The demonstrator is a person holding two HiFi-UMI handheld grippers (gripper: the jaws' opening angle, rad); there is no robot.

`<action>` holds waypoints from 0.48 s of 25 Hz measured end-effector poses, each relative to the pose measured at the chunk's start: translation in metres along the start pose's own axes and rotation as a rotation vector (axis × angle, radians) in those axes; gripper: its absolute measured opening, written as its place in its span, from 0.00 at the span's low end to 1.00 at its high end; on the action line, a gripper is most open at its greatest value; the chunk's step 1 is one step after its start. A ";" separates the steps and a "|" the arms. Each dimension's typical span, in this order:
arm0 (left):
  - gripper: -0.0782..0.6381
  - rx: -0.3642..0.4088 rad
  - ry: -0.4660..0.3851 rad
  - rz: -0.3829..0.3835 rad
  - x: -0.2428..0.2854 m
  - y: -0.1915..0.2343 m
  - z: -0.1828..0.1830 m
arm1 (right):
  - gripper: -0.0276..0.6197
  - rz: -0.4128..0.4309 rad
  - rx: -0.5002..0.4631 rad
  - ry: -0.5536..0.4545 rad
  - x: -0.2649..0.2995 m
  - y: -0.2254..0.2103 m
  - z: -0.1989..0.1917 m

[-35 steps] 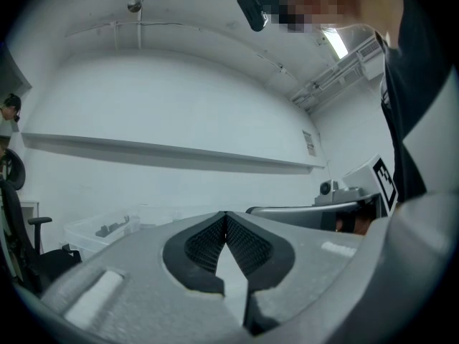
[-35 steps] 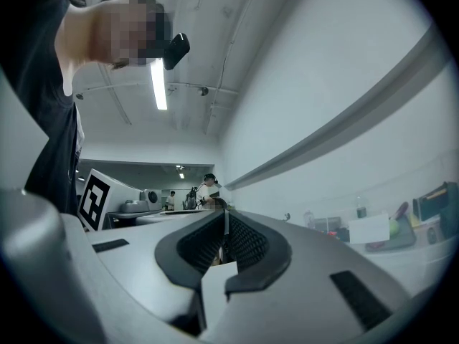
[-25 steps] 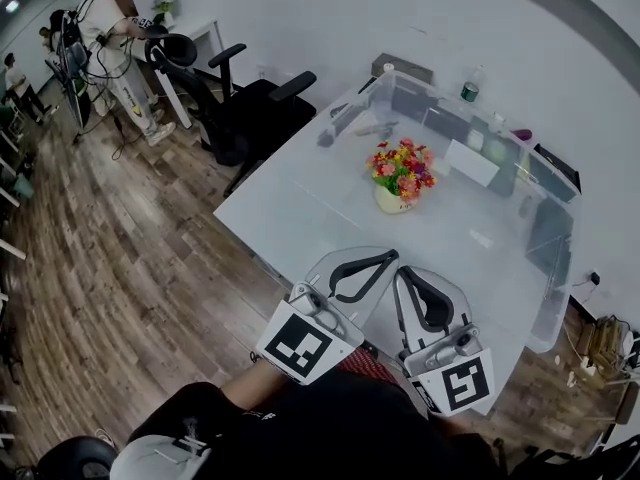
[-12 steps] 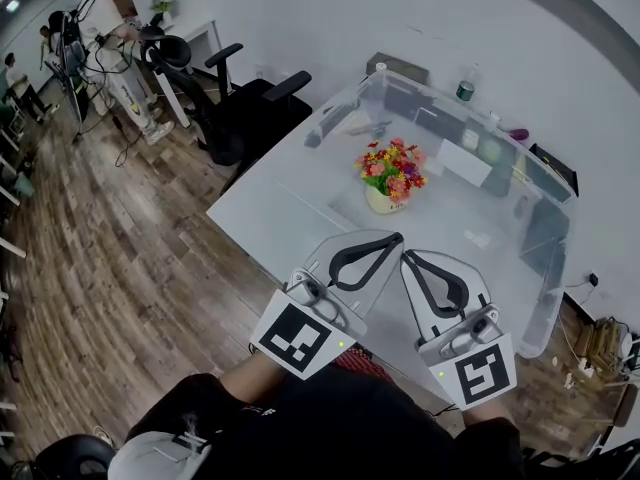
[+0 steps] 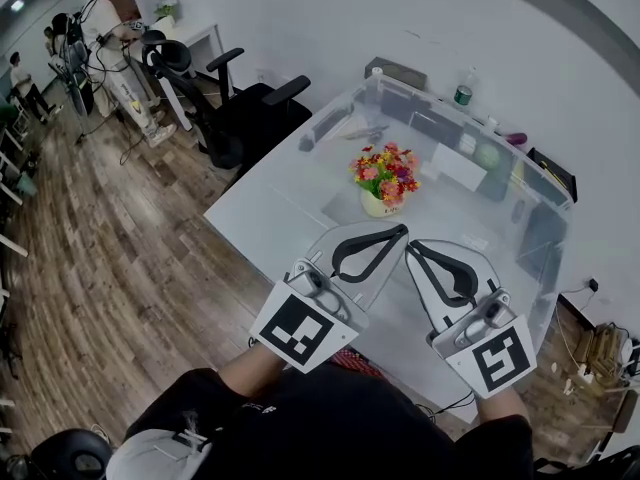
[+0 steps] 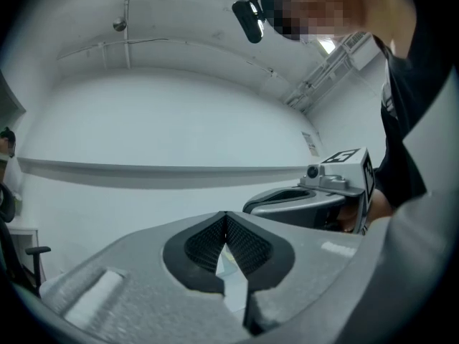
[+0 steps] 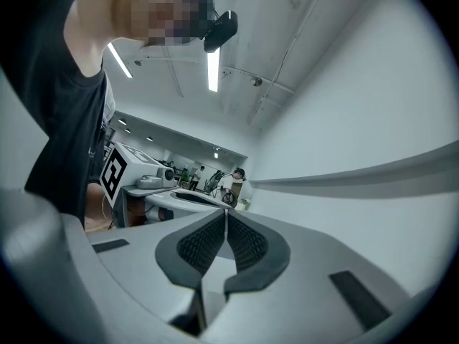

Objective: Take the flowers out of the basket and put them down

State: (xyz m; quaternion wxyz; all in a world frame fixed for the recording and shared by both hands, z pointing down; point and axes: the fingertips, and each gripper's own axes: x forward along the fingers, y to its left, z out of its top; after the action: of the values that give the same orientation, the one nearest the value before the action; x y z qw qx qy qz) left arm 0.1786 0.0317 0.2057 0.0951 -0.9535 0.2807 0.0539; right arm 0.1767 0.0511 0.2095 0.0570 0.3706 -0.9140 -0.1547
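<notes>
A bunch of red, pink and yellow flowers (image 5: pixel 386 171) stands in a small cream basket (image 5: pixel 375 204) near the middle of the white table (image 5: pixel 280 208) in the head view. Both grippers are held close to my body, well short of the basket. My left gripper (image 5: pixel 400 232) is shut and empty, its tips pointing toward the basket. My right gripper (image 5: pixel 412 249) beside it is shut and empty too. In the left gripper view the left gripper (image 6: pixel 226 219) has its pads pressed together against a white wall, and the right gripper (image 7: pixel 224 217) looks the same in its own view.
Clear plastic bins (image 5: pixel 470 138) with small items line the table's far and right edges. A black office chair (image 5: pixel 250 108) stands at the table's far left. People (image 5: pixel 105 28) stand by a desk at the upper left. Wood floor (image 5: pixel 110 268) lies to the left.
Both grippers have risen and shifted slightly forward and apart, the right one rolling a little. The flowers and basket have stayed in place on the table.
</notes>
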 end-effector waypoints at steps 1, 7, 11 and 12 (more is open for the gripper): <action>0.11 0.008 0.002 -0.001 0.002 -0.001 0.000 | 0.07 0.015 -0.002 0.008 -0.001 -0.002 0.000; 0.11 0.008 -0.010 0.010 0.014 -0.002 0.004 | 0.06 0.060 -0.083 0.055 -0.004 -0.013 0.002; 0.11 0.020 -0.013 0.016 0.022 0.000 0.009 | 0.06 0.082 -0.077 0.050 -0.005 -0.022 0.006; 0.11 0.028 -0.014 0.017 0.024 0.001 0.010 | 0.06 0.086 -0.082 0.051 -0.004 -0.025 0.006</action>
State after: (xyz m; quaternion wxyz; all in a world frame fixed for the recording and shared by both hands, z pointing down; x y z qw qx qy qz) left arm 0.1977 0.0200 0.1918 0.1101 -0.9492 0.2890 0.0576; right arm 0.1947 0.0389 0.1954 0.1021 0.3320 -0.9204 -0.1797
